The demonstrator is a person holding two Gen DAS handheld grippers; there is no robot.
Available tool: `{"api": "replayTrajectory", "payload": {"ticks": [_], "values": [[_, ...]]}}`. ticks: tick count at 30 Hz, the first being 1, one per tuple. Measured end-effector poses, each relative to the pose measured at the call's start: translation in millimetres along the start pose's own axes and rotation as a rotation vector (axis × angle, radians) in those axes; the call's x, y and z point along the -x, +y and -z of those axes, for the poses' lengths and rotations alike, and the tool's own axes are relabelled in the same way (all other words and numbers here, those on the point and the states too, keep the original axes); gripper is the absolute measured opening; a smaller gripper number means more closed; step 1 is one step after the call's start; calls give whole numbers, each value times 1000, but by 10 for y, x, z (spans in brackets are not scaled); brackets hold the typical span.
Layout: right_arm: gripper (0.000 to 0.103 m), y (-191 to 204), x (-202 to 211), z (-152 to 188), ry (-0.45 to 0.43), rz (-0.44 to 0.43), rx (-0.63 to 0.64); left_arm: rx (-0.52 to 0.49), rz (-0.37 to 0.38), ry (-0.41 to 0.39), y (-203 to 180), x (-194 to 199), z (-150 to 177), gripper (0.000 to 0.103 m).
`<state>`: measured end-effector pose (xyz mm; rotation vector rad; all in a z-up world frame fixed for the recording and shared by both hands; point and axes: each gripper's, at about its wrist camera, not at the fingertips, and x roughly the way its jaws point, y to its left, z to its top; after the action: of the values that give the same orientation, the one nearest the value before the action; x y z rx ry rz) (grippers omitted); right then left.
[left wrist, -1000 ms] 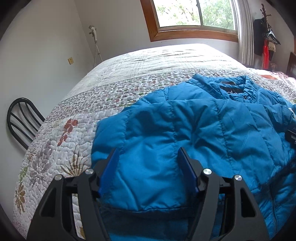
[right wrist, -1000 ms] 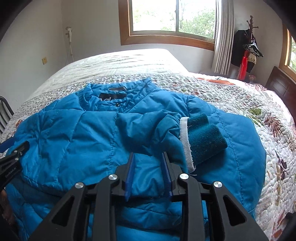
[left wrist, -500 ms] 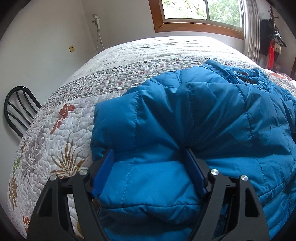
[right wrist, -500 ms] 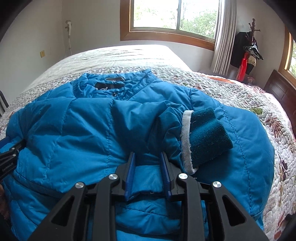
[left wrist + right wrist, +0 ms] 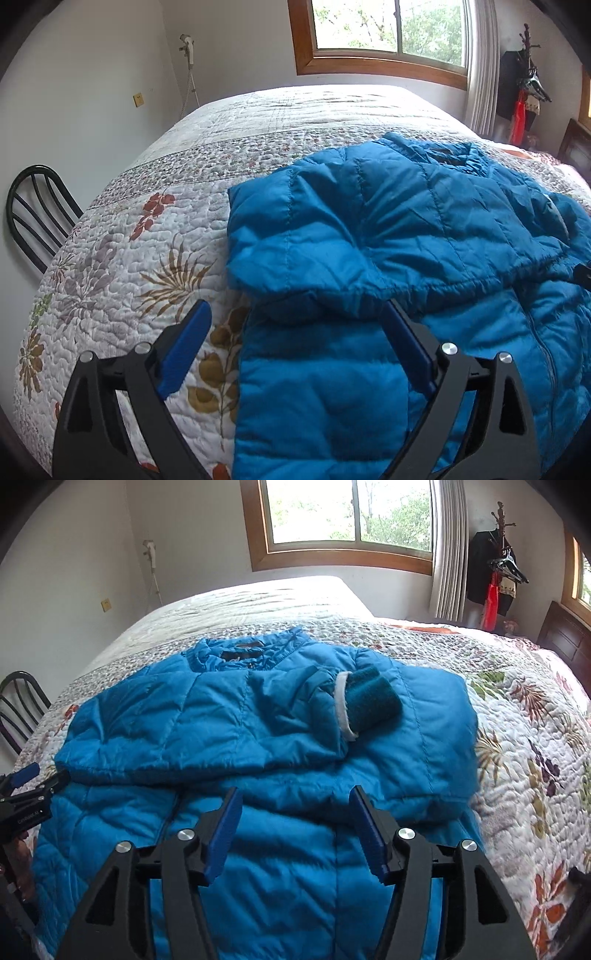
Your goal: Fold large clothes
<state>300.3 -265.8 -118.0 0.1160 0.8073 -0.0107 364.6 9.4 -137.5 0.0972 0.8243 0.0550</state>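
Both grippers (image 5: 295, 332) (image 5: 295, 819) are hovering, jaws spread, holding nothing; I'd be smoothing that jacket (image 5: 258, 716) fold flat first.

Blue quilted jacket (image 5: 258, 716), sleeves folded across, flat on bed

The bed (image 5: 535, 738) wears a white quilted cover (image 5: 122, 258) printed with leaves and flowers, a band of small blossoms crossing it toward twelve o'clock. A blue puffer jacket (image 5: 229, 716) lies flat on the cover, collar toward twelve o'clock, one sleeve folded across its front with the dark knit cuff (image 5: 373, 701) on top.
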Motion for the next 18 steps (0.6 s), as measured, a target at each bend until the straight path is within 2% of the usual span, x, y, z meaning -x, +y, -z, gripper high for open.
{"api": "replayTrajectory", "payload": {"ticks": [6,13,18], "values": [[61,-303,537,438,-18,-26,-33,-29,66,31,182,283,383,92],[61,-813,1044,933,-35,-9,-105,39,119,28,599,551,813,92],[61,-1038,1206,1239,-11,-12,-129,105,152,70,846,608,1046,91]]}}
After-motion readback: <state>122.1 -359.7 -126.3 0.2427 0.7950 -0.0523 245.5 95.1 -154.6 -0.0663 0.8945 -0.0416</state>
